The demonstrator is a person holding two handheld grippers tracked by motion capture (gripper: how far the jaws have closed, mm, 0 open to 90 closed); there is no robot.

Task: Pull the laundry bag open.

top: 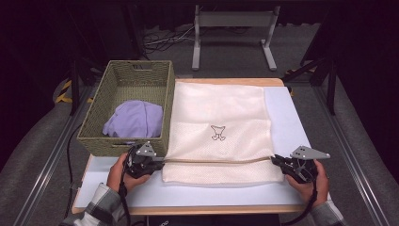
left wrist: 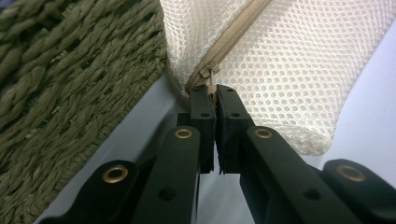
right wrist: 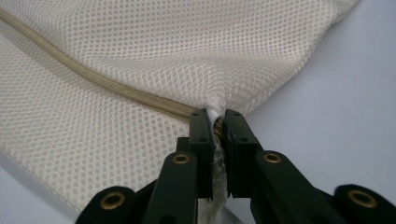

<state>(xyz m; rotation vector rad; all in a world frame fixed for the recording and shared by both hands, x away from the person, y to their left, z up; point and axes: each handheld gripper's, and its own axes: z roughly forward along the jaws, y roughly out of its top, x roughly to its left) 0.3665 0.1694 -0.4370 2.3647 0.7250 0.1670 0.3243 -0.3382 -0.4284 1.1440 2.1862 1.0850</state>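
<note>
A cream mesh laundry bag (top: 219,129) lies flat on the white table (top: 291,117), with a tan zipper (top: 216,160) running across near its front edge. My left gripper (top: 157,161) pinches the zipper's metal pull tab (left wrist: 212,79) at the bag's left end, jaws shut on it (left wrist: 213,91). At the bag's right end, my right gripper (top: 276,160) is shut on the mesh (right wrist: 140,56) by the zipper's end (right wrist: 218,116). A lilac garment (top: 134,118) lies bunched in the woven basket (top: 96,110).
The olive woven basket (left wrist: 70,93) stands at the table's left, right beside my left gripper. Bare white tabletop runs along the front and right of the bag. A metal stand (top: 233,35) sits on the floor beyond the table.
</note>
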